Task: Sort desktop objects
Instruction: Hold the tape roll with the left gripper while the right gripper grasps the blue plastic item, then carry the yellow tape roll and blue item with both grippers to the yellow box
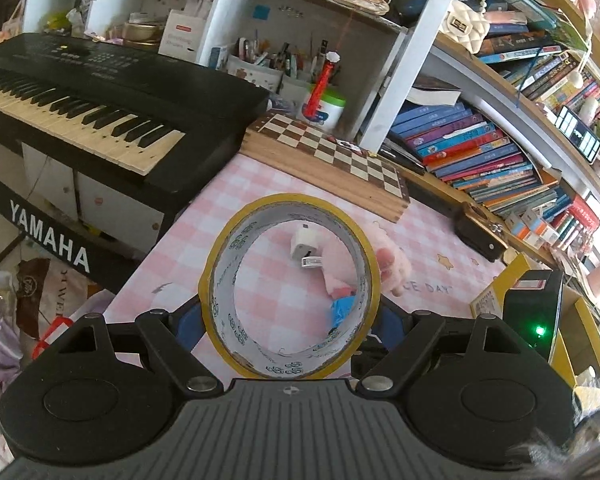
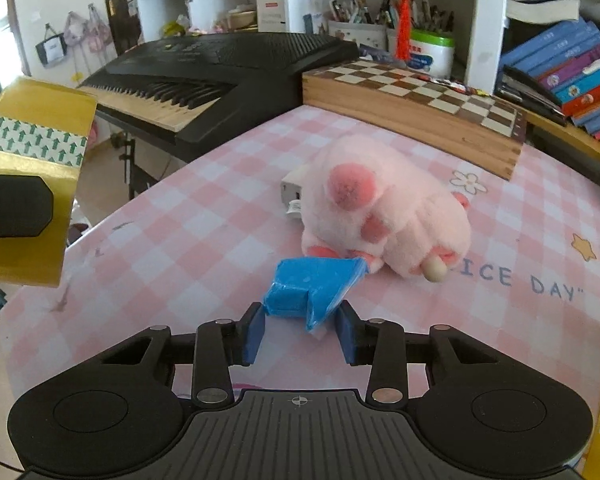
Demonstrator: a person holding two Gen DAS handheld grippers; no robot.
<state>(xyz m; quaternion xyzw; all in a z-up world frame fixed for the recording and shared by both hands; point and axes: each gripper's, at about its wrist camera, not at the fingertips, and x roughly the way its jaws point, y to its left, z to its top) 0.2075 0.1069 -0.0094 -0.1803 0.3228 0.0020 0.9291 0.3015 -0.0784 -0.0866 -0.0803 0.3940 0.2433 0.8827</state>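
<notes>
Your right hand-held gripper (image 2: 300, 330) has its blue pads on either side of the blue packet (image 2: 314, 290), which lies on the pink-checked tabletop (image 2: 180, 240) just in front of the pink plush toy (image 2: 380, 216). The near end of the packet sits between the pads, but whether they press on it you cannot tell from here. It looks soft, light and crinkly, likely a wrapped block in film, so take it across the firm block end, not the loose flap, which would probably slip or tear.

Your left hand-held gripper (image 1: 290, 320) is clamped on the roll of yellow tape (image 1: 290, 284), held upright off the tabletop. It is a stiff, light ring; the smooth outer face could slide, so keep the squeeze across its width.

Behind the plush toy a white charger (image 2: 292, 194) is half hidden, its shape hard to judge. The yellow box (image 1: 572, 320) at the right edge is cut off, so its opening stays unseen.
</notes>
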